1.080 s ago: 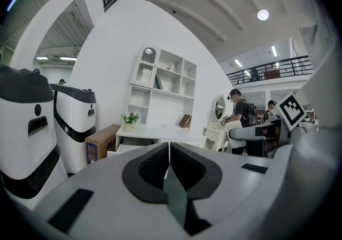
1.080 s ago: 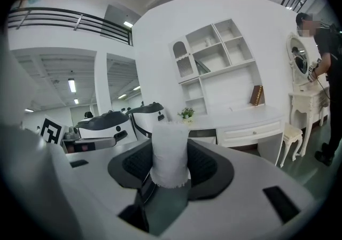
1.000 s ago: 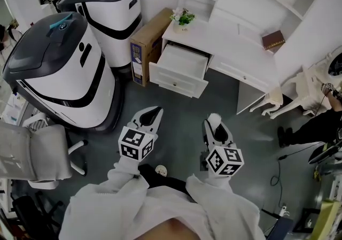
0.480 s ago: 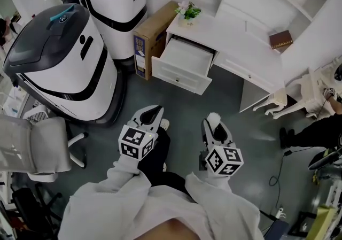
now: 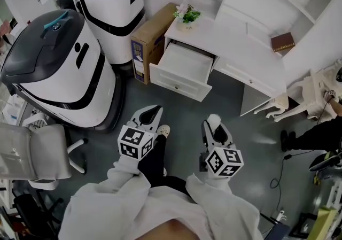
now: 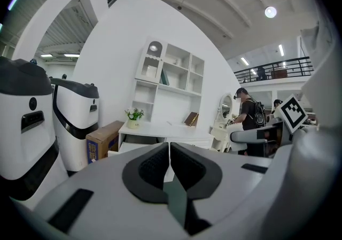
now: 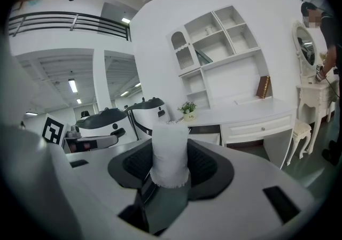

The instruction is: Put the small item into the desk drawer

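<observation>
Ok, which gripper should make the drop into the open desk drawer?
Right. The right gripper is clamped on the small white item, and the drawer stands open ahead. The left gripper has its jaws together with nothing between them.

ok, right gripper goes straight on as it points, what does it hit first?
Probably the front of the open drawer in the white desk; nothing else shows in between, though depth is unclear.

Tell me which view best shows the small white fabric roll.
Right gripper view: the small white fabric roll stands large between the jaws, clamped. Head view shows only its white tip; left gripper view does not show it.
</observation>
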A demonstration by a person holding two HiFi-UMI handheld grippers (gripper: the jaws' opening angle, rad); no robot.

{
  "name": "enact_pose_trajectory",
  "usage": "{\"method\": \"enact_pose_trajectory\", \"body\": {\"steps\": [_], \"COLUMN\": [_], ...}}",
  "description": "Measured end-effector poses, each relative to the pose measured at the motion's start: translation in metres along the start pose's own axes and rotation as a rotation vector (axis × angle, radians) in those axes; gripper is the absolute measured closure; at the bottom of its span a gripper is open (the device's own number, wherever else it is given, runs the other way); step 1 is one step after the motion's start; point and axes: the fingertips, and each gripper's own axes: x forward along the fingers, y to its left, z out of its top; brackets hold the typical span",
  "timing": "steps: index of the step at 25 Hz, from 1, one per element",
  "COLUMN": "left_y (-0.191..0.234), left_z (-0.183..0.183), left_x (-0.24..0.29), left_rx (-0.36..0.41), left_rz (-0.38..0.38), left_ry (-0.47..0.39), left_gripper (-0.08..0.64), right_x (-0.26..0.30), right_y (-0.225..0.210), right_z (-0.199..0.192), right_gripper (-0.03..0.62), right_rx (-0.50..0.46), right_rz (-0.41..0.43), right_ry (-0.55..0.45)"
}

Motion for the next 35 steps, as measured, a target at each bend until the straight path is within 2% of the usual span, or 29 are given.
{"method": "enact_pose_trajectory", "body": {"steps": [21, 35], "left_y": [0.069, 0.125], "left_z": [0.075, 0.109], "left_x": [0.130, 0.223], "left_rx": [0.036, 0.051], "left_rz": [-0.052, -0.101], "left_ry": [-0.002, -0.009], "left_gripper": [0.537, 0.537], "right_x": [0.121, 0.211], "right_y": [-0.042, -0.073], "right_z": [0.084, 0.126], "right_gripper": [0.397, 0.397], "right_rx": [0.001, 0.005], "right_rz": [-0.042, -0.088], "right_ry": [-0.023, -0.048]}}
